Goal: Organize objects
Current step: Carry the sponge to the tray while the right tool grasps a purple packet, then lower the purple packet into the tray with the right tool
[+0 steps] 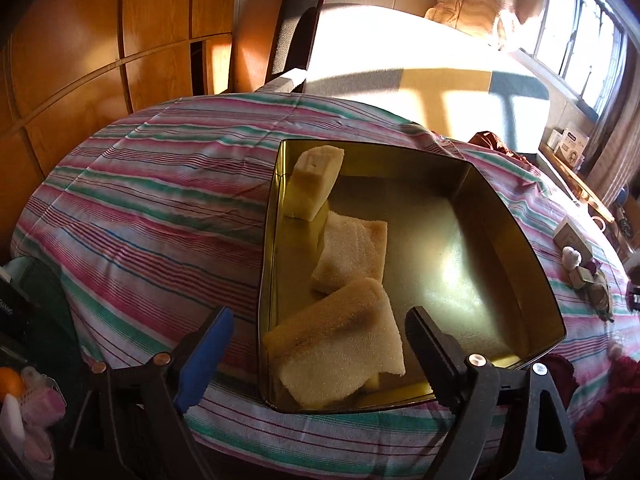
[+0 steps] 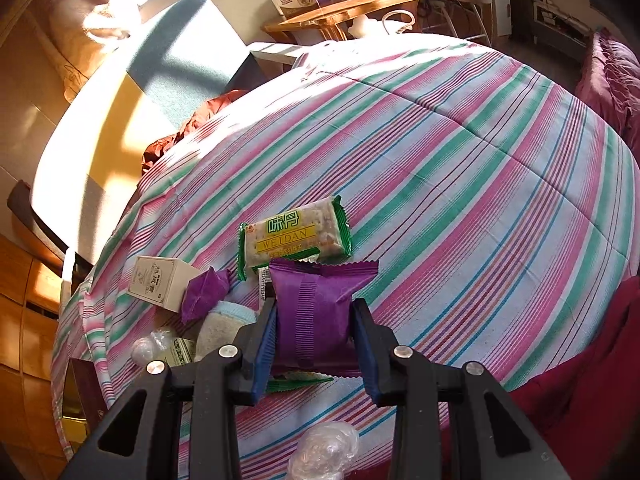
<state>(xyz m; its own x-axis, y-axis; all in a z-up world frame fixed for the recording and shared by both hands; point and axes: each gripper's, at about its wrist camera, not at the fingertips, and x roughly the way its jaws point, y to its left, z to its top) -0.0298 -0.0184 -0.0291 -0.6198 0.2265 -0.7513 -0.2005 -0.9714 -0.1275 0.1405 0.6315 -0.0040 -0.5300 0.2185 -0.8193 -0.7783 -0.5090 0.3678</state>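
Observation:
A gold metal tin [image 1: 516, 216] stands open on the striped cloth [image 1: 152, 200] in the left wrist view. Three beige sponge-like blocks lie along its left side: one upright at the back [image 1: 314, 184], one flat in the middle [image 1: 352, 252] and one at the front [image 1: 340, 344]. My left gripper [image 1: 316, 352] hangs open over the front block, and its pads do not touch it. In the right wrist view my right gripper [image 2: 315, 312] is shut on a purple snack packet [image 2: 316, 300], held just above the cloth. A green cracker packet [image 2: 296, 236] lies right behind it.
Left of the right gripper lie a white box [image 2: 160, 284], a small purple packet [image 2: 204, 292], a beige sponge [image 2: 224, 328] and a clear-wrapped ball [image 2: 148, 344]. Another wrapped ball [image 2: 324, 452] sits below the gripper. Dark red fabric [image 2: 592, 360] borders the right. A chair back [image 1: 296, 28] stands behind the table.

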